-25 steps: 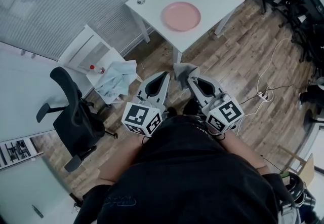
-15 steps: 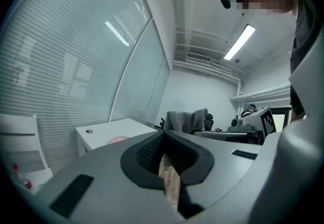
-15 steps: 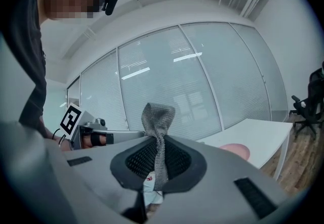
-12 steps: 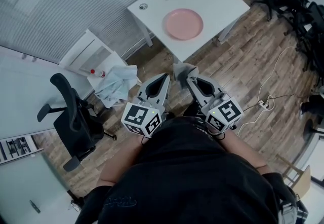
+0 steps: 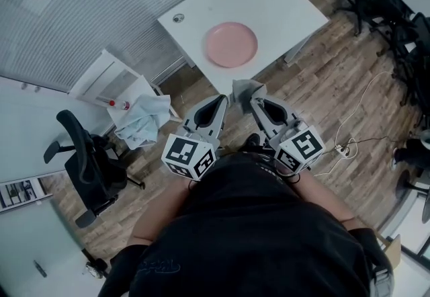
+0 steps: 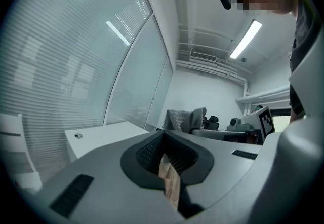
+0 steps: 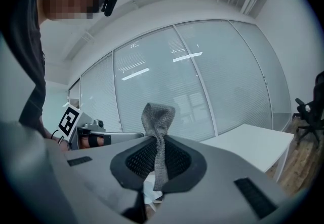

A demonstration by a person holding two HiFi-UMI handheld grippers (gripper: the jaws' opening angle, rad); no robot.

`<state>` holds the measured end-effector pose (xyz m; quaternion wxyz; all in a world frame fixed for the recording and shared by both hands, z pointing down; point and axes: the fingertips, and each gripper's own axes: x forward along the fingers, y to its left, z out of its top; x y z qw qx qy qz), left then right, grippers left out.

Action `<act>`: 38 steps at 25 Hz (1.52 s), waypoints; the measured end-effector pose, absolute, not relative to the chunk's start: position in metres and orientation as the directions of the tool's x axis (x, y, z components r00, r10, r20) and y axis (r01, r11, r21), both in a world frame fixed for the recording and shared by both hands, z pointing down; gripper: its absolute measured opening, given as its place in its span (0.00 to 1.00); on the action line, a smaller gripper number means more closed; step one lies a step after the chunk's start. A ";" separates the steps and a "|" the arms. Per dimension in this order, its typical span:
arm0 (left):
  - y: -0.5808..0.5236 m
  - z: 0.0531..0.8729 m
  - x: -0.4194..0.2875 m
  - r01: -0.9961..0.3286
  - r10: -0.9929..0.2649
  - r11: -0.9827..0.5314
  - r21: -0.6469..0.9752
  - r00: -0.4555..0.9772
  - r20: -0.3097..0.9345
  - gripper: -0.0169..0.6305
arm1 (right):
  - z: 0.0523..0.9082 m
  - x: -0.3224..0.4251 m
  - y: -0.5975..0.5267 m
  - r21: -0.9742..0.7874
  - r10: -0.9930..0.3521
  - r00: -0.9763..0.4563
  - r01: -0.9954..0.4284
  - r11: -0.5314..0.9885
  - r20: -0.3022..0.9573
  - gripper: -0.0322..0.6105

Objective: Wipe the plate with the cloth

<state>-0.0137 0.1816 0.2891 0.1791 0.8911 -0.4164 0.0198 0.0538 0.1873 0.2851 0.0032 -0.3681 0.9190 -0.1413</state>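
Pink plate point(image 5: 231, 44): round, so no long axis to line up on; lies flat on the white bench point(image 5: 282, 0), toward its near corner. Cloth point(image 5: 243, 89): grey, pinched upright in the right gripper point(image 5: 255, 102) jaws, off the bench. Left gripper point(image 5: 220, 99): jaws pressed together, nothing between them. The plate lies ahead of both grippers, well apart from them and roughly midway; neither is clearly nearer.
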 end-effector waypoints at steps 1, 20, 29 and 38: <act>0.176 0.289 -0.005 -0.750 -0.736 -0.588 0.303 0.652 0.184 0.05 | 0.285 0.062 0.181 -0.261 -0.678 -0.728 -0.676 0.689 0.098 0.11; 0.123 0.300 0.094 -0.751 -0.732 -0.575 0.323 0.649 0.207 0.05 | 0.293 0.160 0.128 -0.281 -0.665 -0.743 -0.656 0.700 0.078 0.11; 0.108 0.303 0.125 -0.712 -0.684 -0.625 0.320 0.697 0.217 0.05 | 0.298 0.191 0.115 -0.302 -0.713 -0.697 -0.699 0.648 0.082 0.11; 0.089 0.303 0.121 -0.715 -0.684 -0.636 0.291 0.696 0.219 0.05 | 0.302 0.186 0.096 -0.311 -0.716 -0.693 -0.702 0.640 0.090 0.11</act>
